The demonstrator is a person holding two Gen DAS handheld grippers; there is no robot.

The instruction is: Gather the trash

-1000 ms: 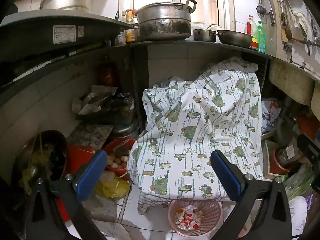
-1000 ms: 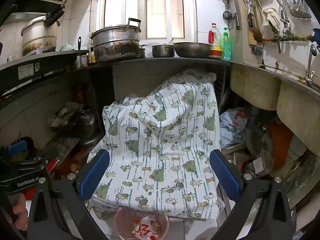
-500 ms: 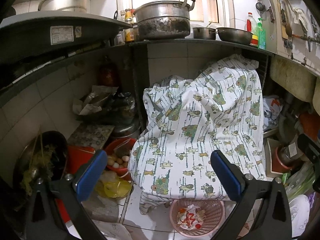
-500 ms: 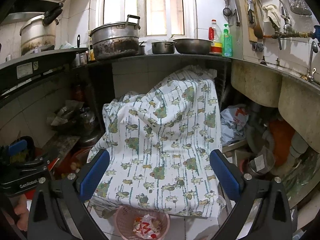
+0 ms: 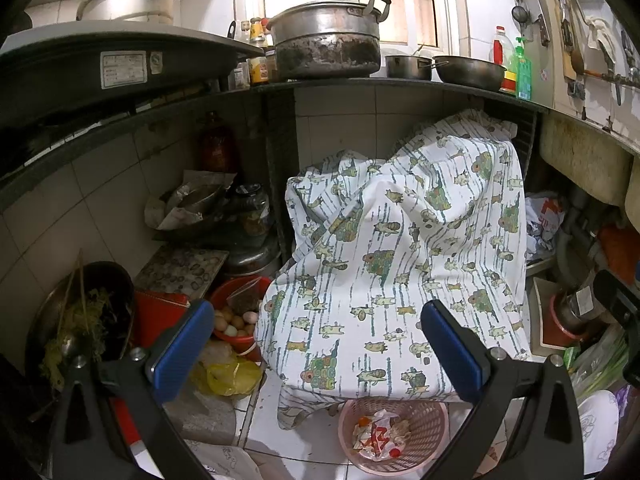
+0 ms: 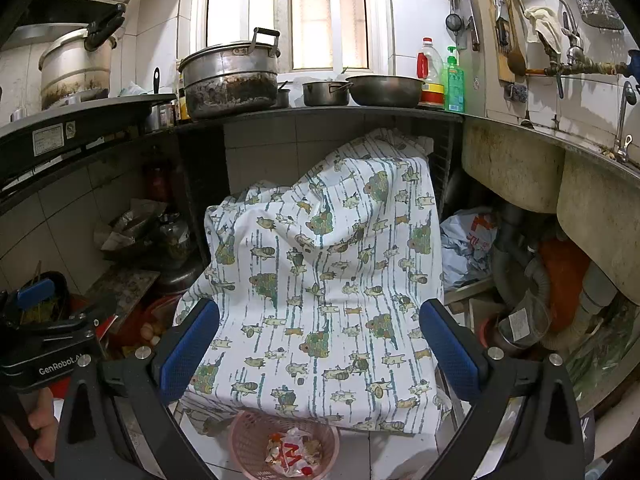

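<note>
A pink mesh basket stands on the tiled floor, holding crumpled wrappers in white and red. It sits just below the hem of a patterned cloth draped over something under the counter. My left gripper is open with nothing between its blue pads, hovering above and short of the basket. My right gripper is open too, empty, facing the cloth from a bit higher. The left gripper's body and a person's hand show at the right view's left edge.
A red bowl of eggs, a yellow bag and a dark pan of scraps crowd the floor at left. Pots line the counter above. Sink basins, drain pipes and bags fill the right side.
Both grippers have drifted slightly back and up, so the cloth and basket sit a little lower in view. Both stay open and empty.
</note>
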